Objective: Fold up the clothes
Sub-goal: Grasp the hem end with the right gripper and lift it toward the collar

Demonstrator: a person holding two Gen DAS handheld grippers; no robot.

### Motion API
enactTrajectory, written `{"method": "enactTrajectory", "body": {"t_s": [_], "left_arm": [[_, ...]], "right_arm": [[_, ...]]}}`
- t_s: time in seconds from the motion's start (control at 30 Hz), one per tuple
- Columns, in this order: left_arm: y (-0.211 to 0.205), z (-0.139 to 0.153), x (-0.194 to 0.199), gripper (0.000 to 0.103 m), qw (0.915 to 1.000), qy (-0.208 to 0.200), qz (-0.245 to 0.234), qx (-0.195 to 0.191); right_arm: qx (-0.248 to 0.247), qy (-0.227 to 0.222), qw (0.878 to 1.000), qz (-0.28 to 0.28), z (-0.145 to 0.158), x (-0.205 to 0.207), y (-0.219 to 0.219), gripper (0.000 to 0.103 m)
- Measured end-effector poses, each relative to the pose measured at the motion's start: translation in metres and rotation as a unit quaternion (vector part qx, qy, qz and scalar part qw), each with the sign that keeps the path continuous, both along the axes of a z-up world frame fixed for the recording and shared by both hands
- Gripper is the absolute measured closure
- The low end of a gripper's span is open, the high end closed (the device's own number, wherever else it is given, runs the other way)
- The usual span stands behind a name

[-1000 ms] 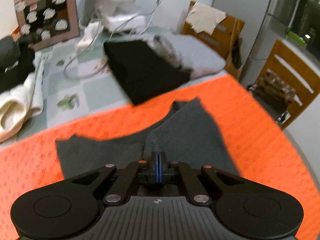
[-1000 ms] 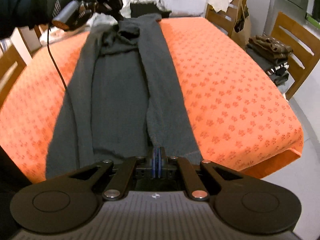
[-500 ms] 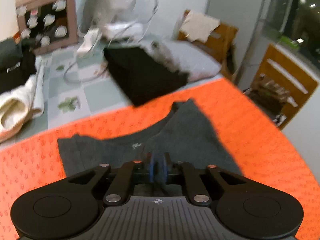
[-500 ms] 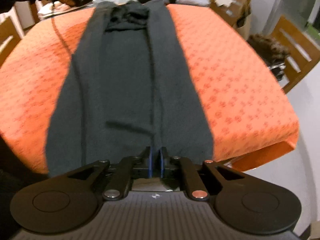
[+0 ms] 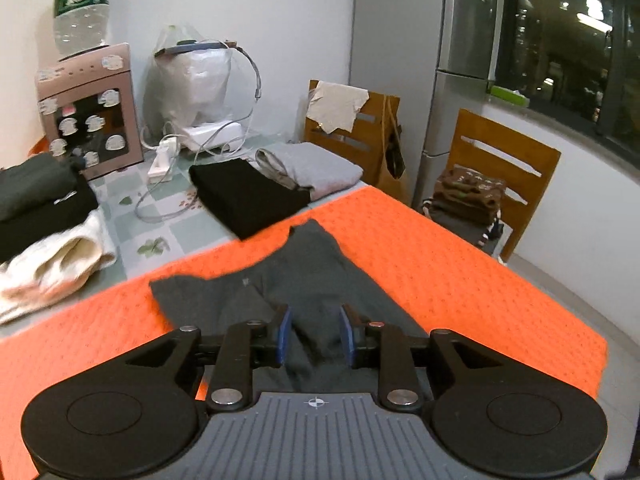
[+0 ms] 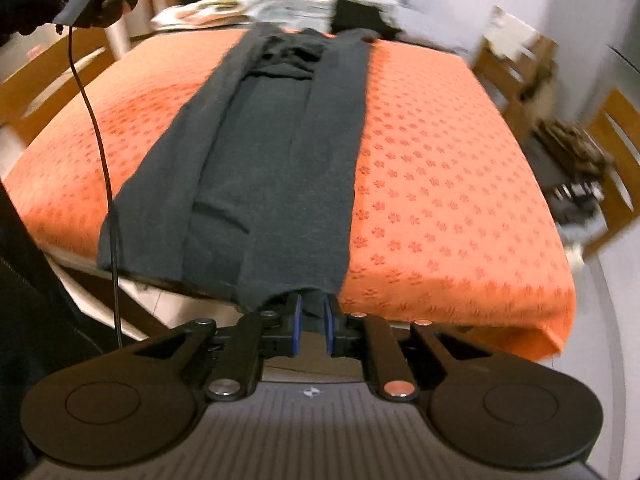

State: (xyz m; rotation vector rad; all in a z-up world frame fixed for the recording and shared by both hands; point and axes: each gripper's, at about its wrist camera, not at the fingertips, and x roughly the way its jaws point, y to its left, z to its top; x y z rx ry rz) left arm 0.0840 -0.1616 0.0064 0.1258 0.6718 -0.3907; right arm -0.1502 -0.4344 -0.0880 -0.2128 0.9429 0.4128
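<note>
Closest to me, the right gripper [image 6: 311, 330] has its jaws parted at the hem of the dark grey garment [image 6: 276, 152], which lies lengthwise on the orange cloth [image 6: 432, 168], both sides folded inward. At the collar end the left gripper [image 5: 314, 334] sits spread wide, gripping nothing. Beyond it, a black folded pile [image 5: 246, 196] waits.
</note>
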Motion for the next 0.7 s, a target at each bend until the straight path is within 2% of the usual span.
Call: {"method": "enactTrajectory", "body": {"t_s": [0.17, 0.37, 0.5, 0.6, 0.7], "left_arm": [[-0.01, -0.006, -0.073, 0.073, 0.9996, 0.012, 0.023, 0.01], [-0.026, -0.025, -0.151, 0.072, 0.9989, 0.017, 0.039, 0.02], [-0.037, -0.041, -0.191, 0.068, 0.9978, 0.027, 0.045, 0.04], [-0.044, -0.052, -0.214, 0.068, 0.9966, 0.037, 0.051, 0.053], [-0.05, -0.058, -0.232, 0.068, 0.9962, 0.044, 0.049, 0.058]], "right_arm": [[0.014, -0.005, 0.995, 0.103, -0.006, 0.007, -0.018, 0.089], [0.023, -0.008, 0.976, 0.218, -0.015, 0.017, -0.035, 0.089], [0.027, -0.005, 0.963, 0.268, -0.017, 0.028, -0.039, 0.088], [0.036, -0.007, 0.955, 0.294, -0.018, 0.037, -0.043, 0.082], [0.043, 0.007, 0.946, 0.321, -0.024, 0.047, -0.043, 0.082]]}}
